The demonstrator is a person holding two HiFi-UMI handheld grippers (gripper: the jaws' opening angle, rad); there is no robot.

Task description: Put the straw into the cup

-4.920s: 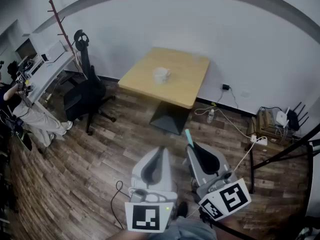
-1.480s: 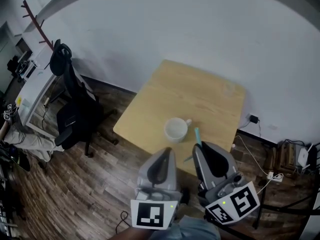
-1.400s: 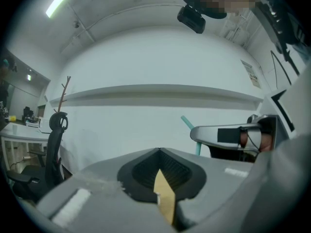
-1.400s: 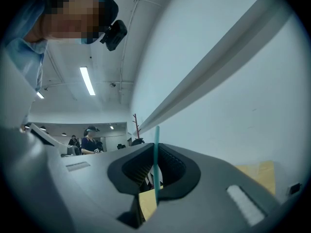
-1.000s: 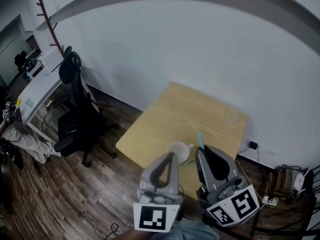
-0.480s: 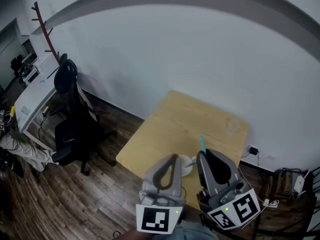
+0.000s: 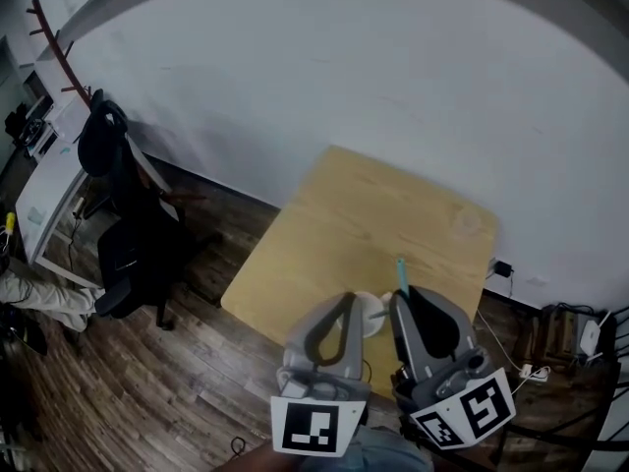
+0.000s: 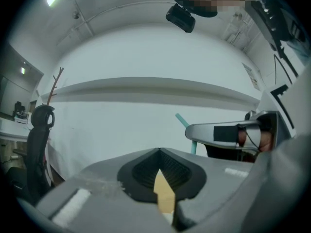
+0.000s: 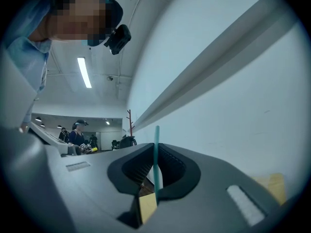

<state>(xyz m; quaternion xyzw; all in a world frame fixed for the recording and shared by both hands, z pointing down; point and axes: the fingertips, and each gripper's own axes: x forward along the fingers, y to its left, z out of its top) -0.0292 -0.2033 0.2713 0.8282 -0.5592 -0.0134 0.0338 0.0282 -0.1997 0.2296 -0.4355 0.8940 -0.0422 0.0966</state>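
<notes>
- fingers (image 9: 214,176) on the right gripper (image 9: 156,148), what are they doing?
- pinched shut on the straw (image 9: 156,132). it's teal, stands upright between the black pads, and its top pokes out past the tips
- and the left gripper (image 8: 159,152)?
- its fingers (image 8: 102,178) are closed together with nothing in them. only a sliver of the tan surface (image 8: 164,198) shows through the gap low between the pads. at the right of that view the right gripper sits alongside, the straw slanting up from it
- where's the straw in the head view?
- lower middle of the frame, a little right of centre. its tip rises above the right gripper's tips, over the near part of the surface. its lower end is hidden behind the gripper
- and the cup (image 7: 371,313)?
- white, on the surface close to the near edge, mostly covered, peeking out between the two grippers. the straw is just to its right, and i can't tell whether it reaches the cup
- what's around?
- office chair (image 7: 118,244), black, at the left on the wooden floor (image 7: 197,382), a white desk (image 7: 34,190) at the left edge, a red-brown coat rack (image 7: 49,37) in the upper left against the white wall (image 7: 344,77), and a tangle of cables (image 7: 555,327) in the lower right
</notes>
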